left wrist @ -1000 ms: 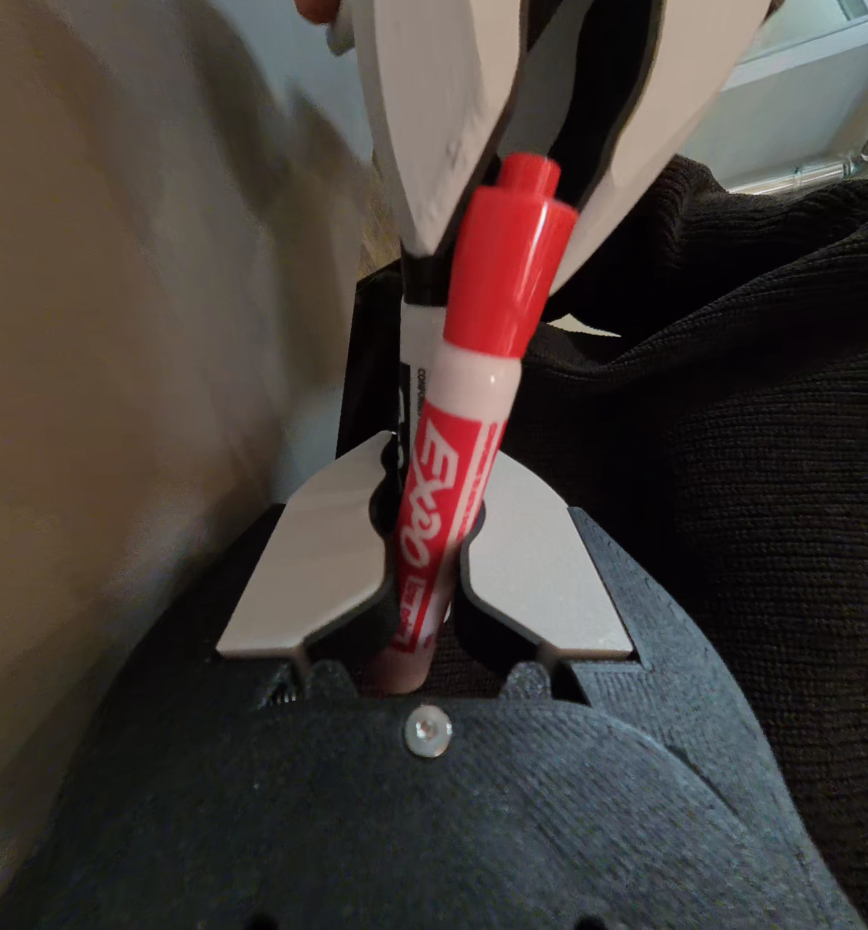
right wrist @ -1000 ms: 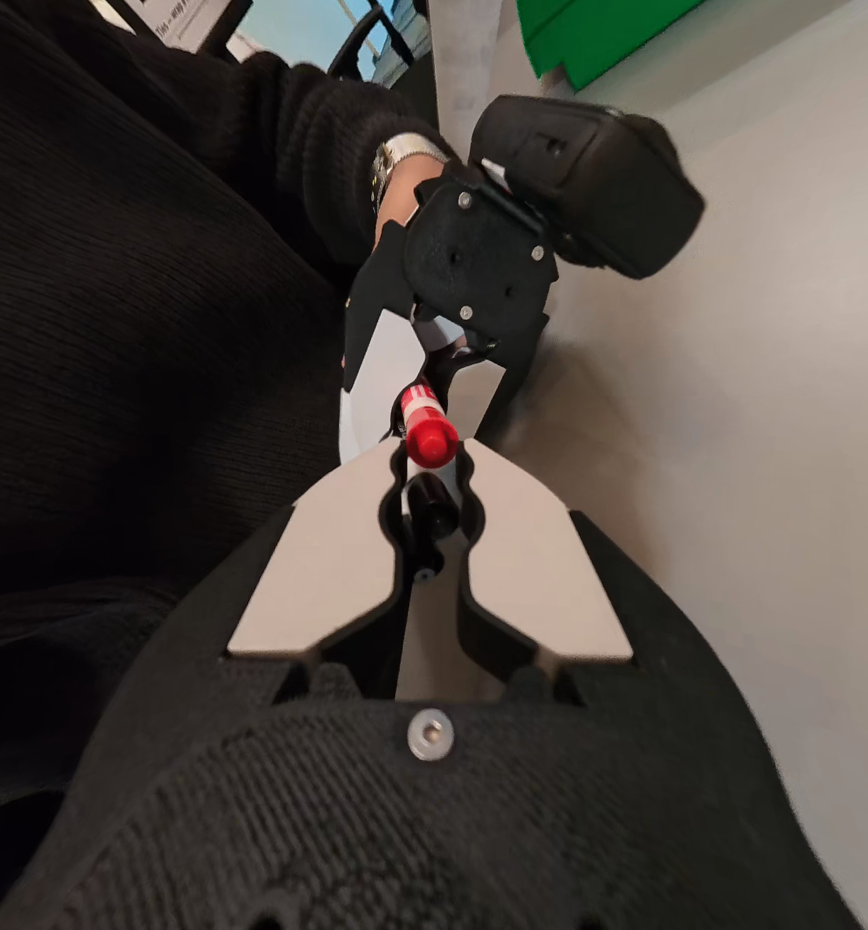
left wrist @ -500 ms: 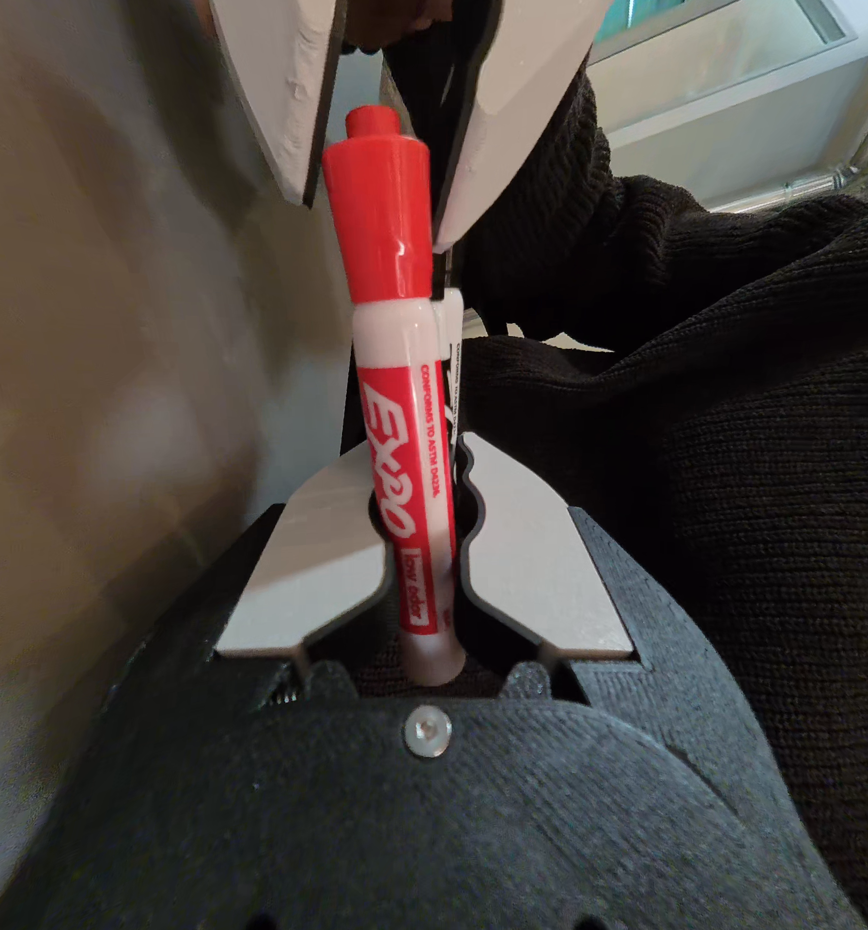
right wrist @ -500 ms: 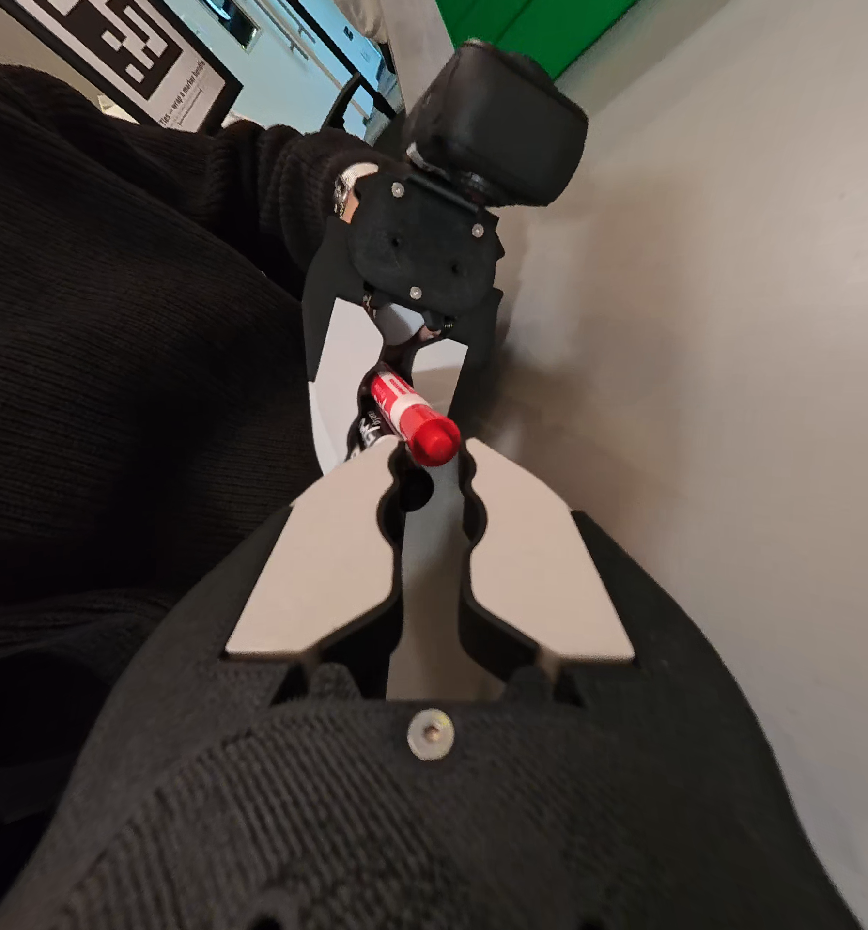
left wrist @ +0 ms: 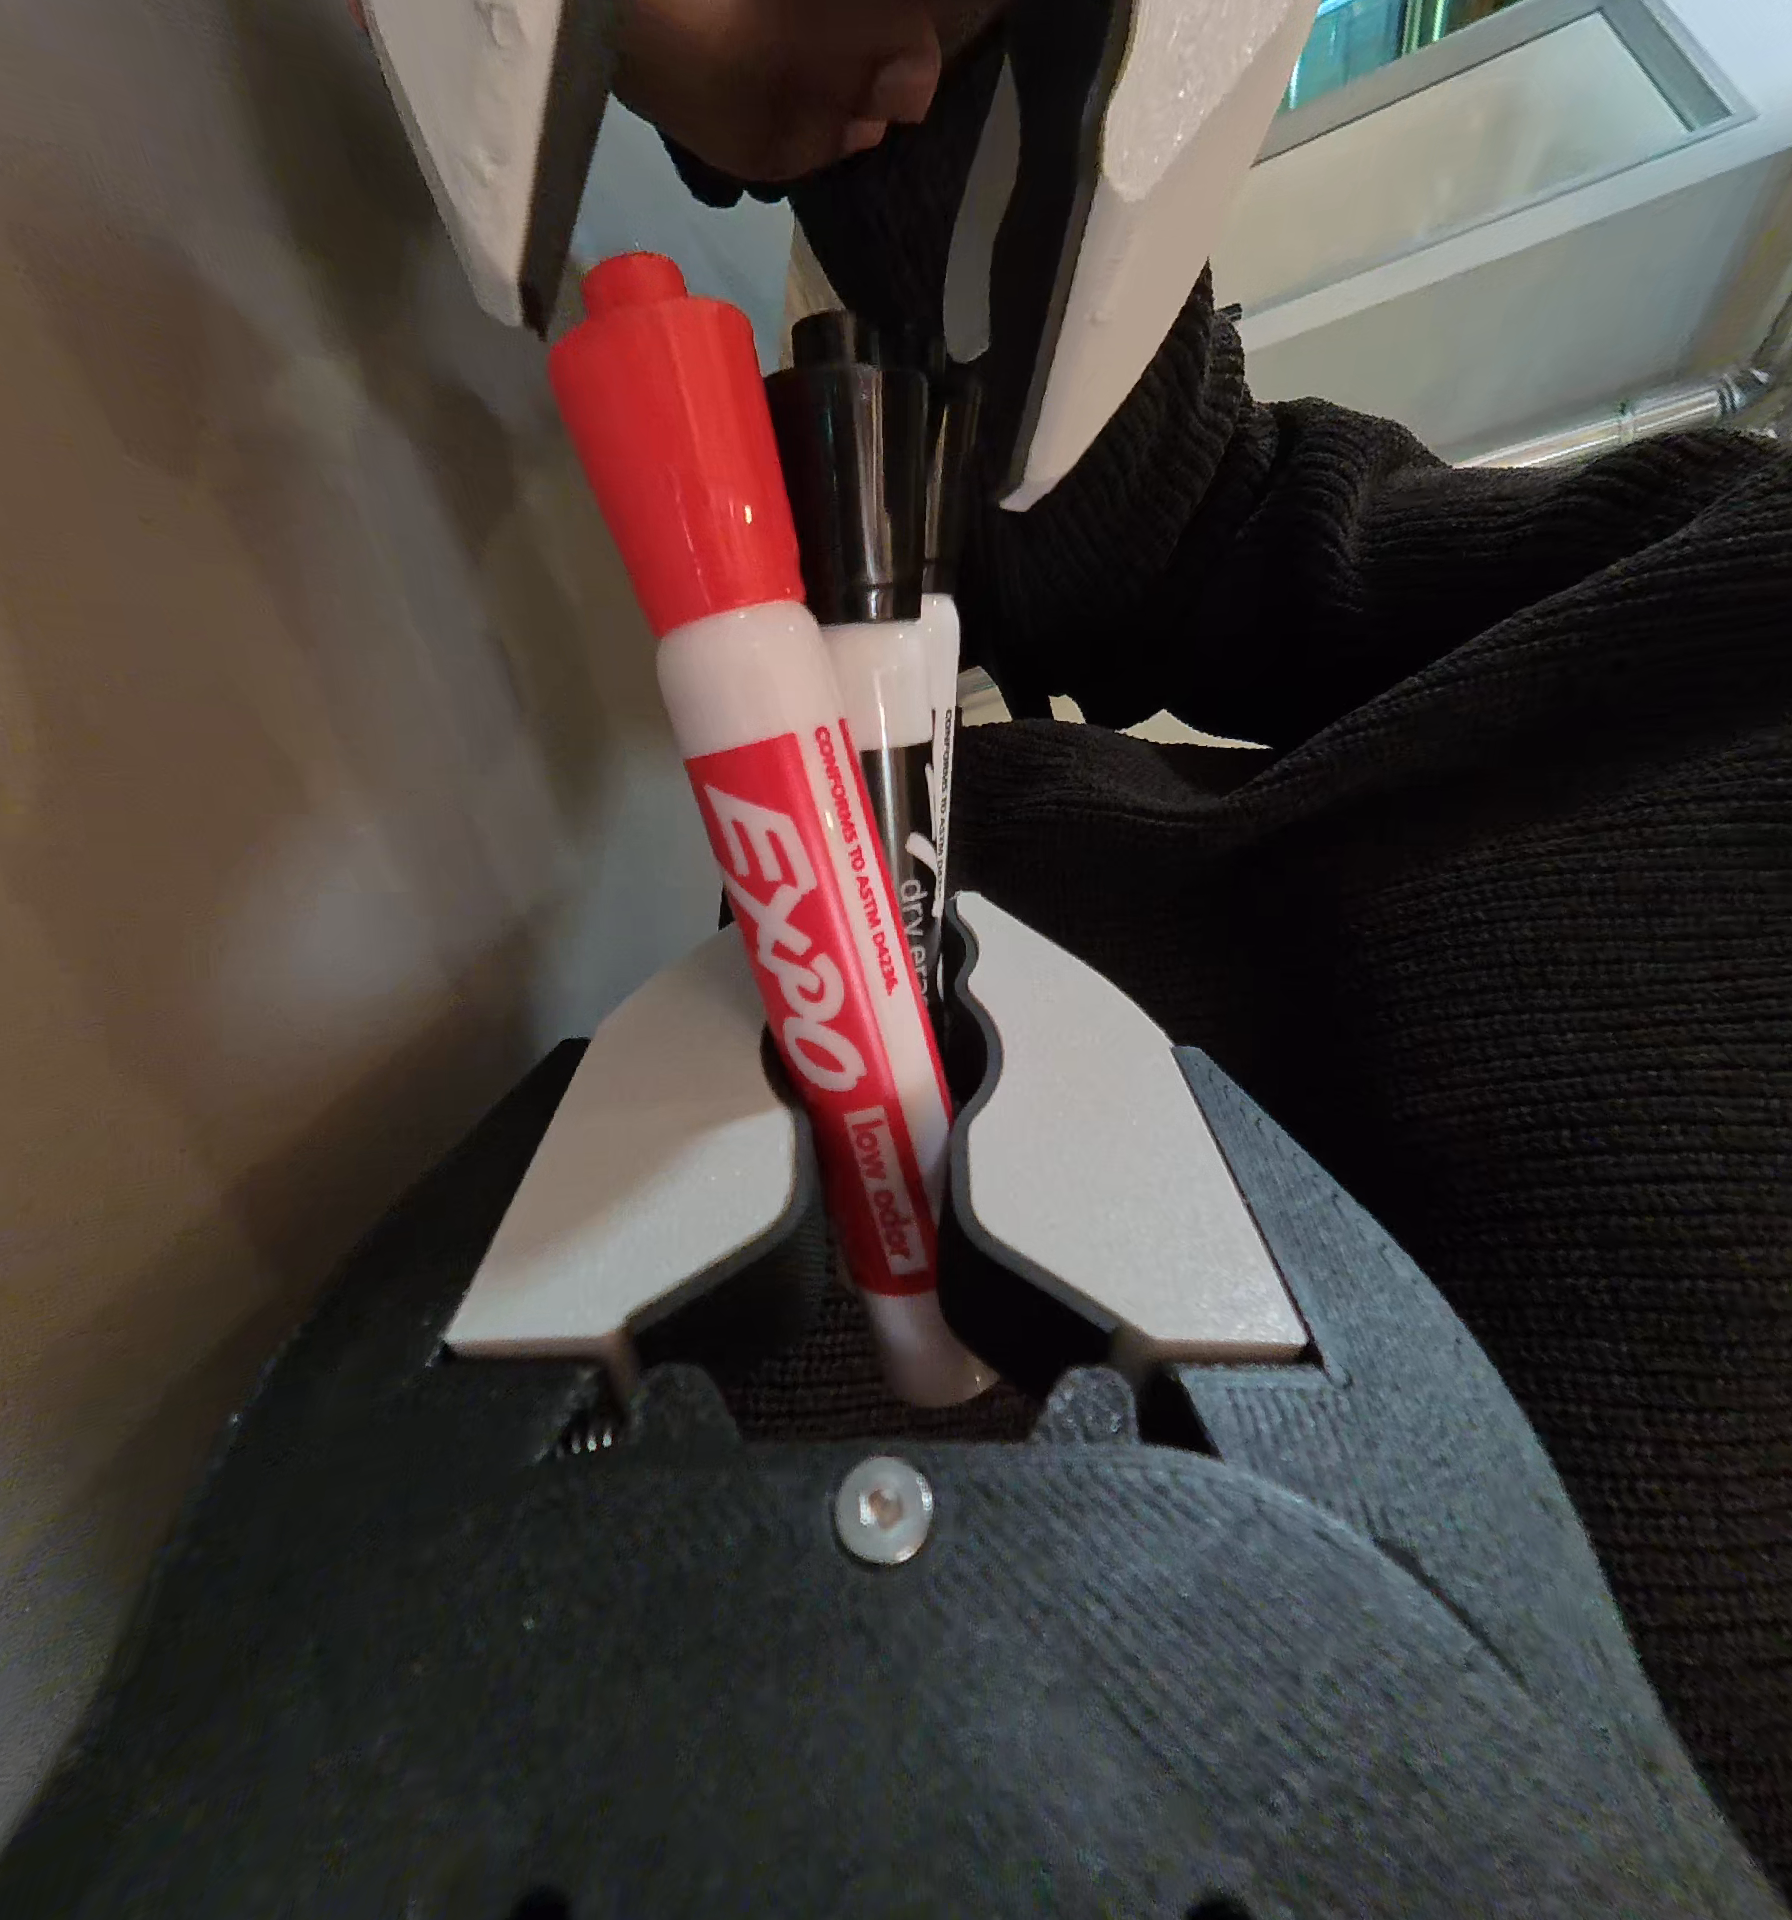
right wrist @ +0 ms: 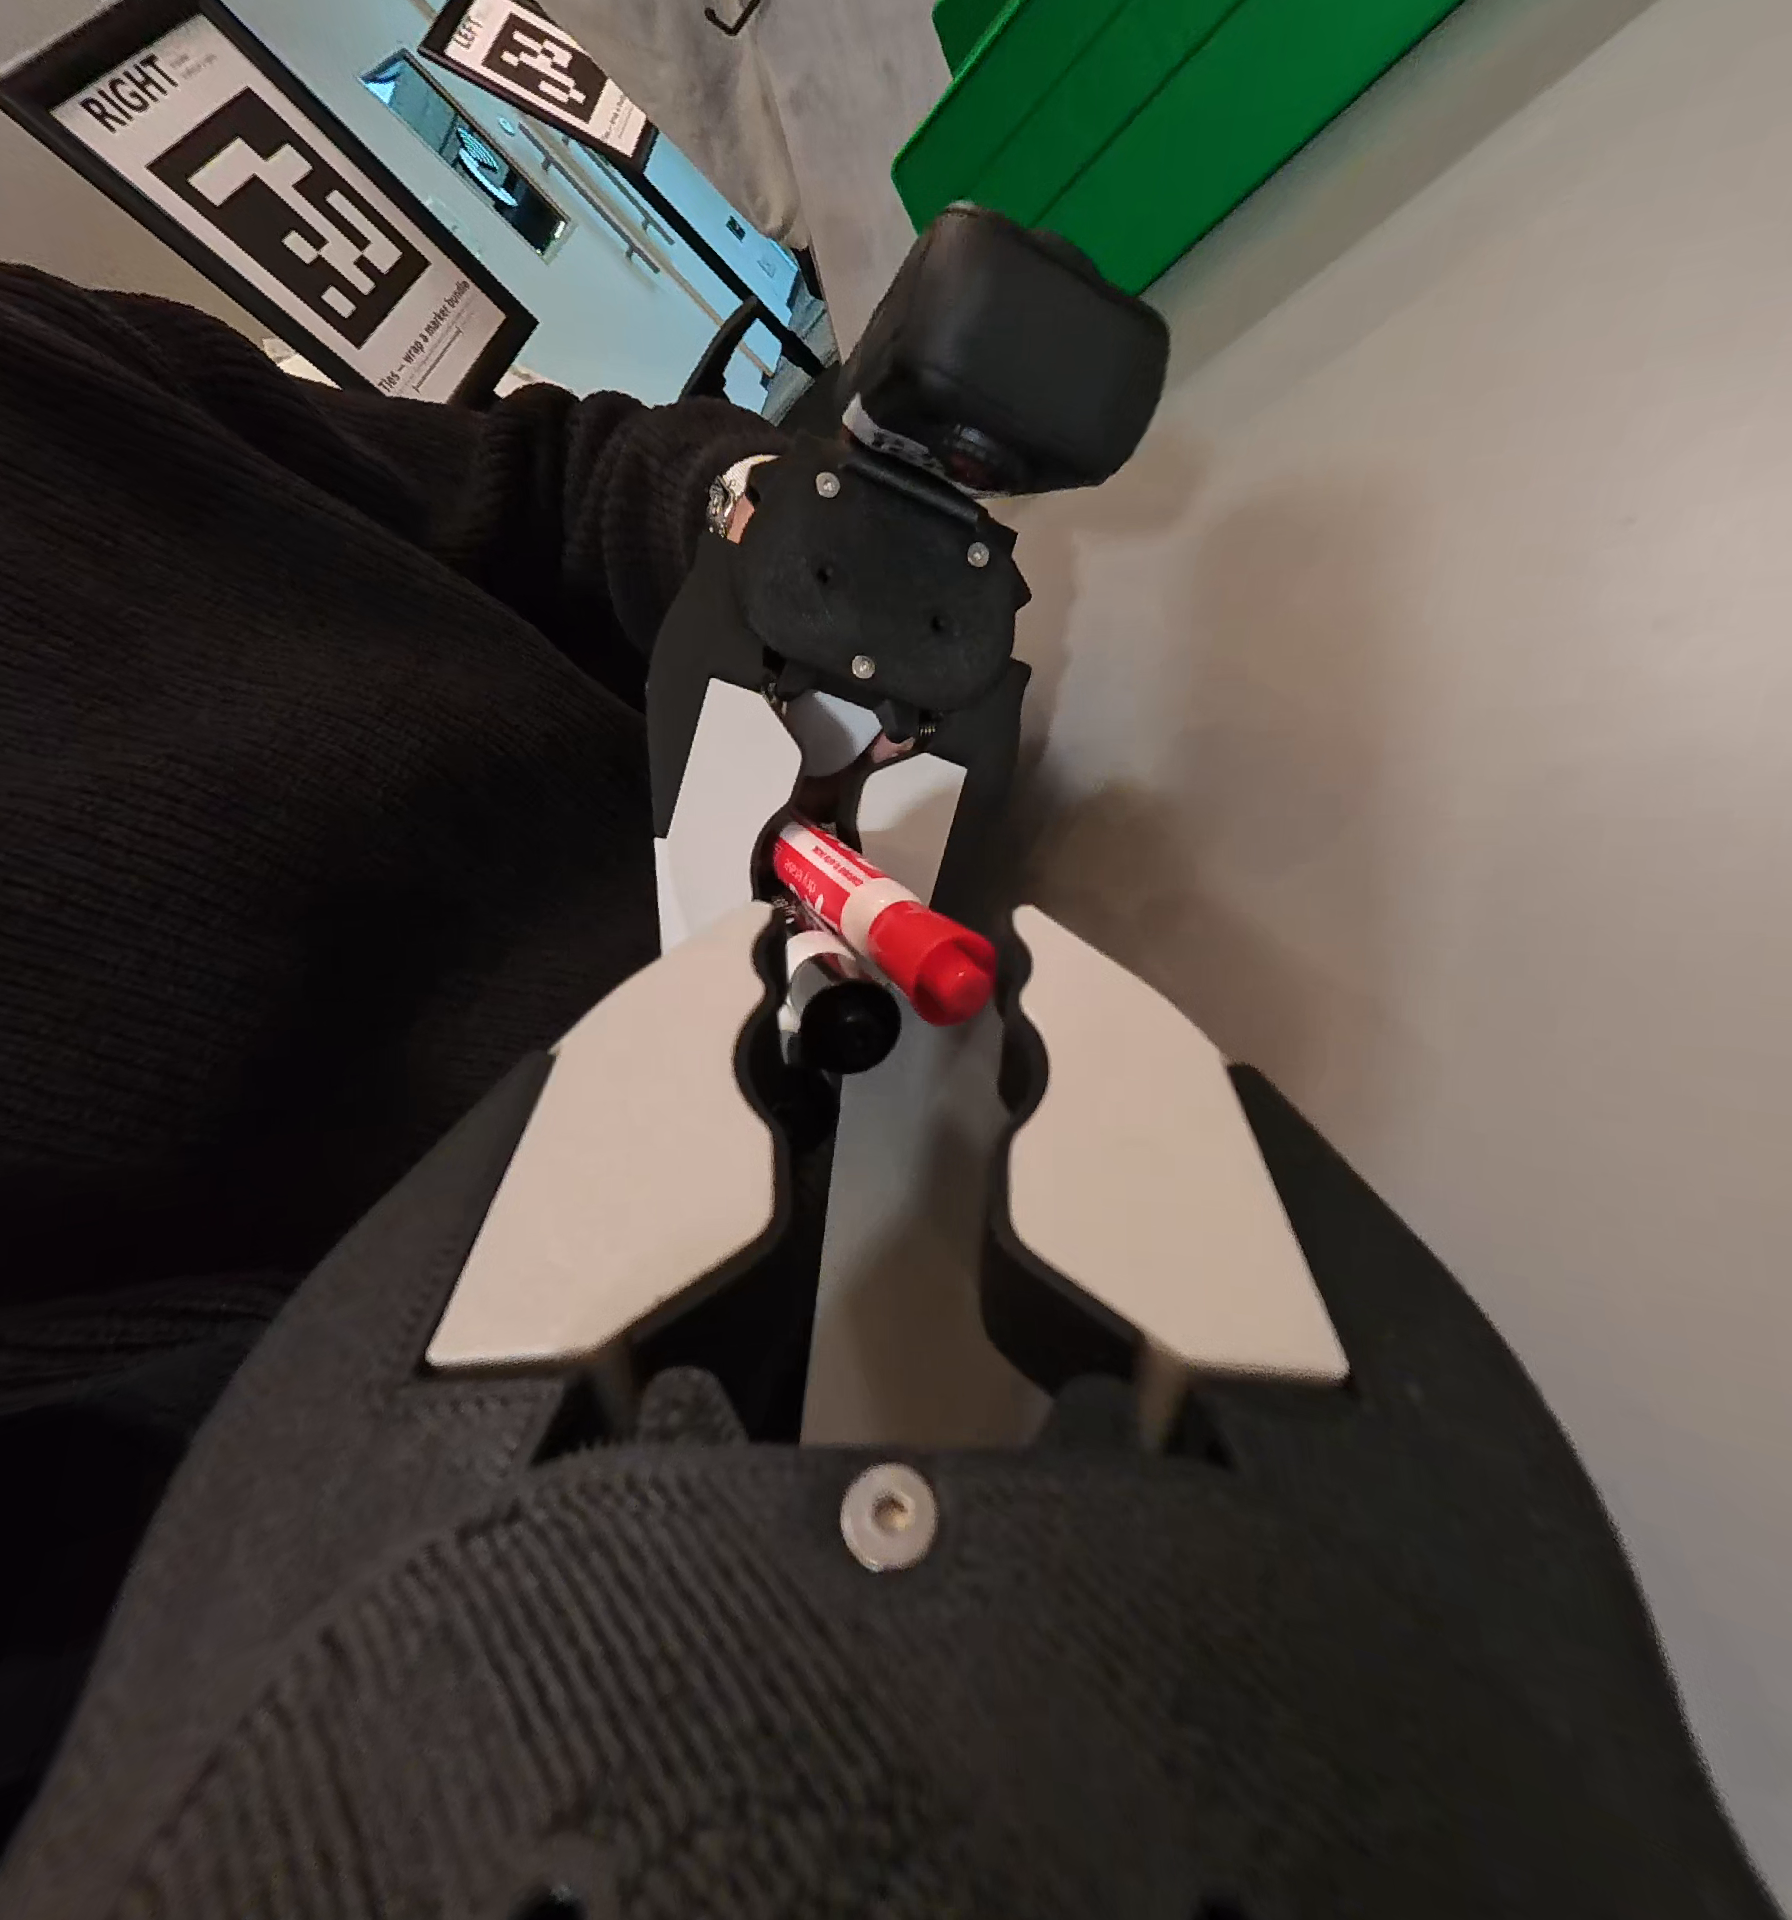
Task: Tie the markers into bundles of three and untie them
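The red marker (left wrist: 767, 831) stands nearly upright between the fingers of the left gripper (left wrist: 861, 997), its cap leaning toward eleven o'clock and its white barrel end sunk into the throat of the tool. Pressed against its three o'clock side is a black marker (left wrist: 866, 540), and behind that the dark cap of a third marker (left wrist: 959, 468) just shows; the three sit together as one cluster, though I cannot make out any tie around them. The left gripper is closed snugly on the barrels, with no more gap than the markers fill. From the right wrist view the same cluster points back at the camera: the red cap (right wrist: 939, 966) at one o'clock of the black cap (right wrist: 850, 1023), both lying in the mouth of the right gripper (right wrist: 887, 935). That gripper stands parted, wider than the caps, and its fingers (right wrist: 663, 1132) touch neither one as far as I can tell. In the left wrist view its two pale fingertips (left wrist: 497, 145) hang at twelve o'clock, spread either side of the cap ends. Beyond the markers, at twelve o'clock in the right view, is the left tool's black body with its camera (right wrist: 1017, 353). A black sweater (left wrist: 1443, 987) fills the three o'clock side of the left view, a grey tabletop (right wrist: 1494, 831) lies under both tools, and a green bin (right wrist: 1131, 114) sits at the far edge.
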The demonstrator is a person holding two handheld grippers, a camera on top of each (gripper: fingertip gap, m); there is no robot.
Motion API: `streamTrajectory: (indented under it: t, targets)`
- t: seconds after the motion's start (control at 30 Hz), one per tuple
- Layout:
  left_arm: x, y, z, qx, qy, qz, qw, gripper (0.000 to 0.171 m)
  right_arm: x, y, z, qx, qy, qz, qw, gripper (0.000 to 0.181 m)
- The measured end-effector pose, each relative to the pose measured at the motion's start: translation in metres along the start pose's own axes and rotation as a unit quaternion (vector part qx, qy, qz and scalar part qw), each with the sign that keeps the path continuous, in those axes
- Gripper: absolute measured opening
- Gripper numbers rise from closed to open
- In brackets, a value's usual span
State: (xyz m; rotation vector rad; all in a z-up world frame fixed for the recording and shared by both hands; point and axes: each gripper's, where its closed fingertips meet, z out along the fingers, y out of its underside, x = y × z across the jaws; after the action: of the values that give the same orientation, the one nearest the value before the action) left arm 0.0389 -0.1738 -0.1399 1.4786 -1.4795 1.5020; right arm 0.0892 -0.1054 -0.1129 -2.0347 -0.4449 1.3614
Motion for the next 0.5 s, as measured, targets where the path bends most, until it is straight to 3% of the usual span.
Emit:
streamTrajectory:
  t: [0.3,0.37,0.5]
  targets:
    - [-0.002,-0.004,-0.006,0.007,-0.006,0.001,1.0,0.021,0.004,-0.031,-0.022,0.084,0.061,-0.071,0.992,0.045]
    - [-0.003,-0.004,-0.009,0.007,-0.011,0.002,1.0,0.021,0.001,-0.031,-0.027,0.066,0.106,-0.127,0.984,0.05]
    - [-0.008,-0.002,-0.01,0.002,-0.017,0.003,1.0,0.021,0.001,-0.012,-0.031,-0.055,0.227,-0.246,0.941,0.064]
